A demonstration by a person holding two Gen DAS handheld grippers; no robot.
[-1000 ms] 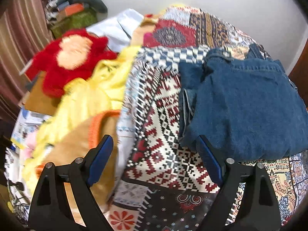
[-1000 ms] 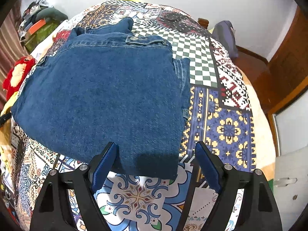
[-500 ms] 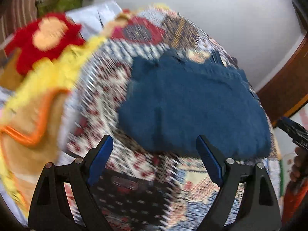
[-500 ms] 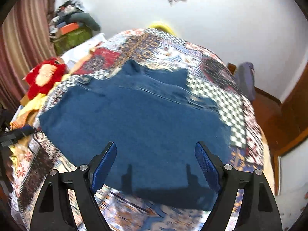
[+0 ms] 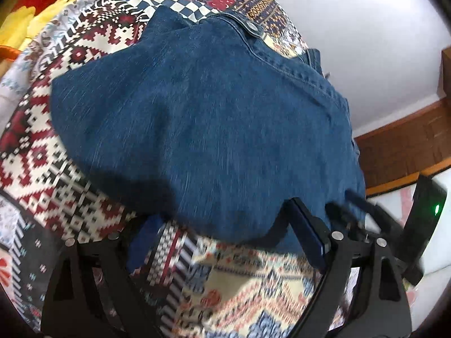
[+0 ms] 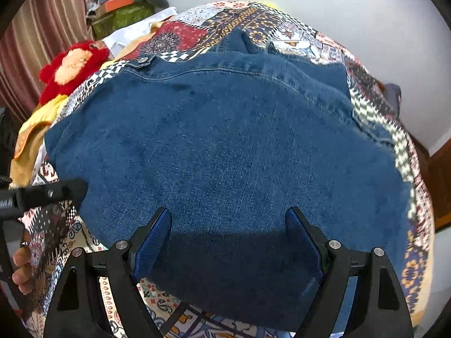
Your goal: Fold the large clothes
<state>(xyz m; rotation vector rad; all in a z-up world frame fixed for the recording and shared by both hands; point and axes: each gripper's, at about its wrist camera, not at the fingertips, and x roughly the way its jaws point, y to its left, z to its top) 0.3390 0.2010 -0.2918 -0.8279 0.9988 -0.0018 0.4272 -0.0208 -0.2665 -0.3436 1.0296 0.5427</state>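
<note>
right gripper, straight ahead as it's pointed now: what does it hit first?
Most likely the denim garment. The right gripper is open, pointing down at the near edge of it, which lies flat on the patterned bedspread. Nothing else shows in between, though depth is hard to judge.

Folded denim garment [image 5: 203, 118] on patchwork bedspread [image 5: 56, 152]

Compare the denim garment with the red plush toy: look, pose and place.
The denim garment is dark blue, stitched and studded; the plush toy is fuzzy red with a peach centre. The garment lies flat mid-quilt; the toy sits bunched at the far left edge beside yellow cloth. The garment looks far bigger. Neither is gripped.
</note>
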